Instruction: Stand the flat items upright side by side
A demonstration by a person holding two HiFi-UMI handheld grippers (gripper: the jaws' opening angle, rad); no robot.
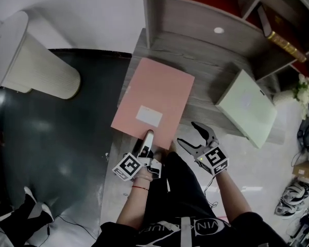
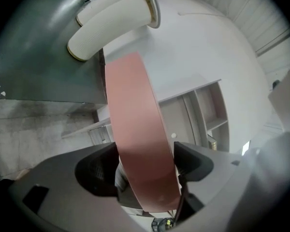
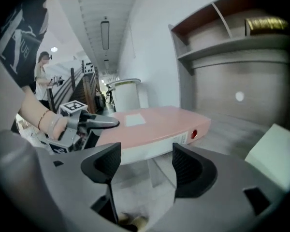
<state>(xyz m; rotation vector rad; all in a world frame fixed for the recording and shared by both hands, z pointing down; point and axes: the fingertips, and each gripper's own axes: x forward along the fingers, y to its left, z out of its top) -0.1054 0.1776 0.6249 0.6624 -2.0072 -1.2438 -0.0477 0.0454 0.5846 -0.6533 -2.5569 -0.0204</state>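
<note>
2 binders: pink binder (image 1: pixel 154 99), green binder (image 1: pixel 250 109) right of it. L gripper (image 1: pixel 148 138) clamped pink binder's near edge; R gripper (image 1: pixel 187 133) alongside, tilted down, agape, empty.

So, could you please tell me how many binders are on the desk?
2. The pink binder lies at the near left of the desk; the pale green binder sits to its right. More could be out of view.

Pink binder (image 1: pixel 153 99): label (image 1: pixel 149 116) print too small to read; near edge hidden under left gripper (image 1: pixel 148 138). Shelf unit (image 1: pixel 195 22) cut off at top edge.
</note>
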